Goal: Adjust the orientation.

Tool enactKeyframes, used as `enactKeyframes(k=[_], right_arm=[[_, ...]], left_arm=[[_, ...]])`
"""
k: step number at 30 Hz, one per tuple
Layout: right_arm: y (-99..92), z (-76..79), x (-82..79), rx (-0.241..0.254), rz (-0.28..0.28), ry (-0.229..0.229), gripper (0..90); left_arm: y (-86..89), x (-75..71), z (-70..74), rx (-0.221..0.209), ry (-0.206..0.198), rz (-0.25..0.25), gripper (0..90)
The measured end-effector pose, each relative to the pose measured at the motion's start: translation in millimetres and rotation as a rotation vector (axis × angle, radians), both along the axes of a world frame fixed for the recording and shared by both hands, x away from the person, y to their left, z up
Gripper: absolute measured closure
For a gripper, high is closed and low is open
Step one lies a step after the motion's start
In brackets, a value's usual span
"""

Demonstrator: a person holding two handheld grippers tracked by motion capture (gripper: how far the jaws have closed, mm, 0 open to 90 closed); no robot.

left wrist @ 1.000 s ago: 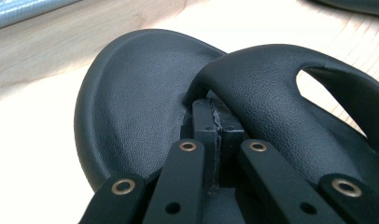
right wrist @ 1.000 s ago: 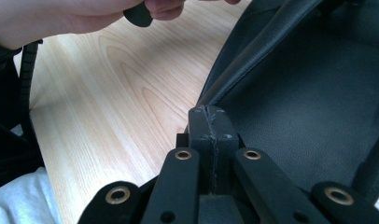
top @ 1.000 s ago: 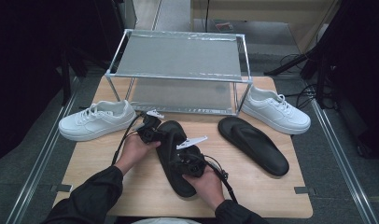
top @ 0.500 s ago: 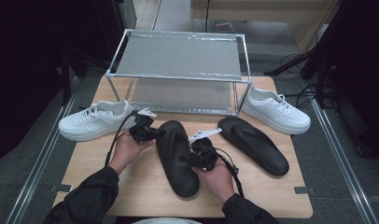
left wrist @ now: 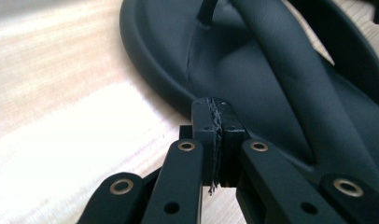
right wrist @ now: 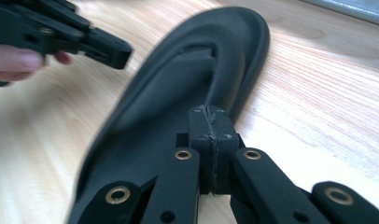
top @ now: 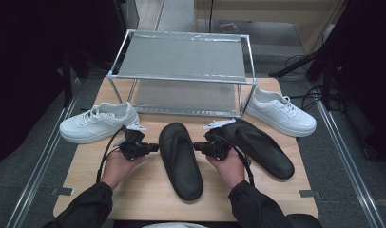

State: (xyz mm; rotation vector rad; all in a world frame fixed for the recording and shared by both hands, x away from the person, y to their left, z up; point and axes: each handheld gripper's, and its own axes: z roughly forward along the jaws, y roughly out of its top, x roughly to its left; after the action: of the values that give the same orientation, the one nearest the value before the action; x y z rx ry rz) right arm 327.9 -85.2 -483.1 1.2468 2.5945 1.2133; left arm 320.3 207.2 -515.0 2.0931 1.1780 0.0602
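A black flip-flop (top: 180, 159) lies flat in the middle of the wooden table, toe end toward the rack. My left gripper (top: 151, 147) is just left of it, jaws shut with nothing between them and pointing at its edge. My right gripper (top: 197, 146) is just right of it, also shut and empty. In the left gripper view the shut tips (left wrist: 218, 111) stand beside the flip-flop's rim (left wrist: 159, 84) and strap. In the right gripper view the shut tips (right wrist: 211, 119) hover by the flip-flop (right wrist: 178, 107), with the other gripper (right wrist: 66, 35) beyond it.
A second black flip-flop (top: 265, 147) lies to the right. One white sneaker (top: 98, 122) sits at the left, another (top: 281, 114) at the right. A two-shelf metal rack (top: 181, 71) stands at the back of the table (top: 143, 190).
Both hands have drawn apart from over the middle flip-flop, the left gripper going left and the right gripper going right. The flip-flop lies still between them.
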Motion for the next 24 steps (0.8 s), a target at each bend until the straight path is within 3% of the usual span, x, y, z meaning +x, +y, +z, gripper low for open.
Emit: enactKeyframes(k=[4,8,12,17,22,24], right_arm=[[8.4,-5.7,3.3,-0.029,0.020,0.022,90.0],[10.6,-4.0,2.8,-0.047,0.021,0.018,90.0],[8.8,-5.9,3.7,-0.025,0.011,0.041,90.0],[9.8,-7.3,1.4,-0.015,0.005,0.030,90.0],[8.1,-9.8,4.7,0.021,-0.001,0.060,90.0],[8.8,-10.1,3.3,0.022,-0.008,0.051,90.0]], left_arm=[[-3.5,-3.1,-8.2,0.012,0.022,-0.009,89.6],[-7.7,-4.7,-10.5,0.034,0.008,-0.013,89.6],[-8.3,-4.3,-10.6,0.039,0.006,-0.013,89.4],[-9.7,-2.0,-10.6,0.042,0.004,-0.011,89.3],[-11.5,3.0,-10.6,0.053,-0.010,-0.014,89.1],[-11.7,5.9,-10.5,0.056,-0.011,-0.015,89.1]])
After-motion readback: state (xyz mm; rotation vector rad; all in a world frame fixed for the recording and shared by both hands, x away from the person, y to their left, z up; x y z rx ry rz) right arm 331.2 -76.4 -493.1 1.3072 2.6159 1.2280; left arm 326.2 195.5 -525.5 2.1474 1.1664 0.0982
